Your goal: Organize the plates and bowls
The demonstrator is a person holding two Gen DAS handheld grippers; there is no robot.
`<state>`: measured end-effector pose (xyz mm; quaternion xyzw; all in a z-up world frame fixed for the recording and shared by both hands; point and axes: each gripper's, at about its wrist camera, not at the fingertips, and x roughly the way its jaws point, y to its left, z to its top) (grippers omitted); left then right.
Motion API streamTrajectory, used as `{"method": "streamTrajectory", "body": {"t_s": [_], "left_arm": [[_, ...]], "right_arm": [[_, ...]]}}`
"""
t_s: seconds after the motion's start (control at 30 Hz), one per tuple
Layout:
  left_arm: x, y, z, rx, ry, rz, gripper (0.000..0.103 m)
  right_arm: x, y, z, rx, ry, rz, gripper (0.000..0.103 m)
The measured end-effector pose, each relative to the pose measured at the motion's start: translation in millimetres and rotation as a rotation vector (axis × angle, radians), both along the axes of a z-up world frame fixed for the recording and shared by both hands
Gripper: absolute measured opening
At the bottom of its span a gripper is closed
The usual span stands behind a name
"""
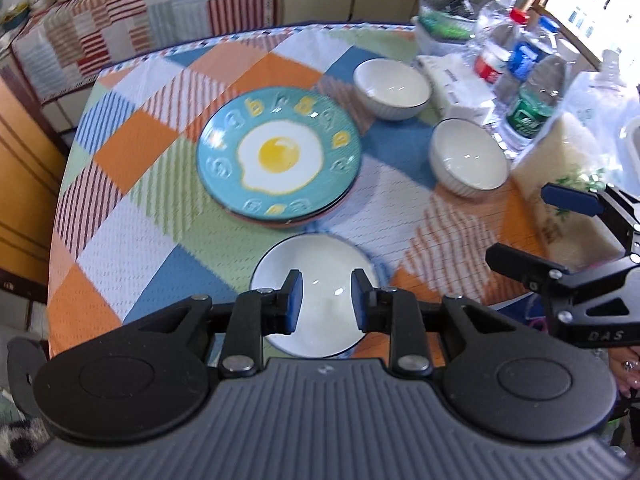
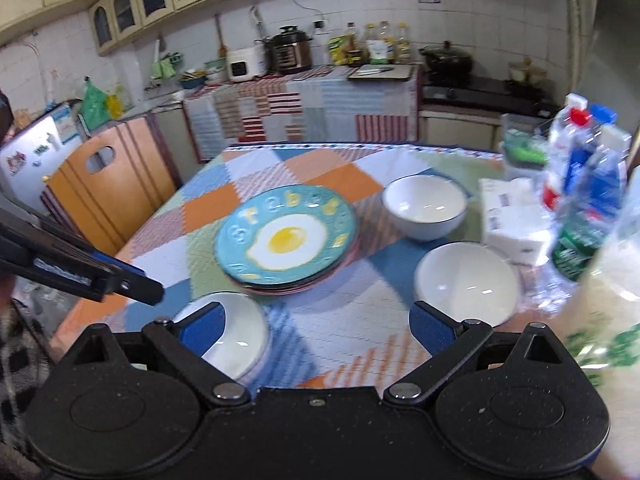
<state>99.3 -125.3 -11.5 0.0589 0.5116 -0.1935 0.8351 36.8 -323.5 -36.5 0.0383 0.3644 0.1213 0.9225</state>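
A stack of round plates sits at frame centre on the checked tablecloth; the top plate is glossy teal with a fried-egg print and raised numerals on its rim. Three white, smooth-glazed bowls with thin dark rims lie around it — one at lower centre, two toward the upper right. The left gripper hovers over the lower bowl, its blue pads slightly apart and gripping nothing. The right gripper is spread wide and empty. Clear plastic bottles stand at the upper right.
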Motion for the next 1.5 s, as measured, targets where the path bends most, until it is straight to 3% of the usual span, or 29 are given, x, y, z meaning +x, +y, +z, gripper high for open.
{"method": "streamTrajectory", "body": {"t_s": [0.13, 0.33, 0.4, 0.53, 0.77, 0.97, 1.13, 1.3, 1.5], "left_arm": [[0, -25, 12, 0.028, -0.029, -0.052, 0.025], [11, -58, 20, -0.004, -0.04, -0.077, 0.028], [17, -65, 16, -0.048, -0.013, -0.075, 0.03], [28, -78, 3, -0.094, 0.021, -0.067, 0.033], [50, -99, -29, -0.107, 0.001, -0.048, 0.041], [69, -111, -54, -0.16, -0.029, 0.01, 0.044], [84, -125, -72, -0.206, -0.006, 0.001, 0.044], [100, -144, -93, -0.195, 0.01, -0.012, 0.044], [119, -161, -118, -0.179, 0.032, 0.009, 0.04]], "right_arm": [[-1, -15, 8, -0.034, -0.011, -0.03, 0.1], [5, -35, 0, -0.076, 0.002, -0.084, 0.1], [11, -41, -10, -0.031, 0.046, -0.141, 0.1], [17, -51, -37, 0.163, 0.143, -0.233, 0.1], [35, -42, -80, 0.099, 0.125, -0.325, 0.1], [49, -33, -109, -0.002, 0.051, -0.397, 0.1], [60, -37, -126, 0.003, 0.038, -0.48, 0.1], [71, -43, -138, 0.017, 0.028, -0.52, 0.1], [85, -44, -147, -0.034, 0.017, -0.532, 0.1]]}}
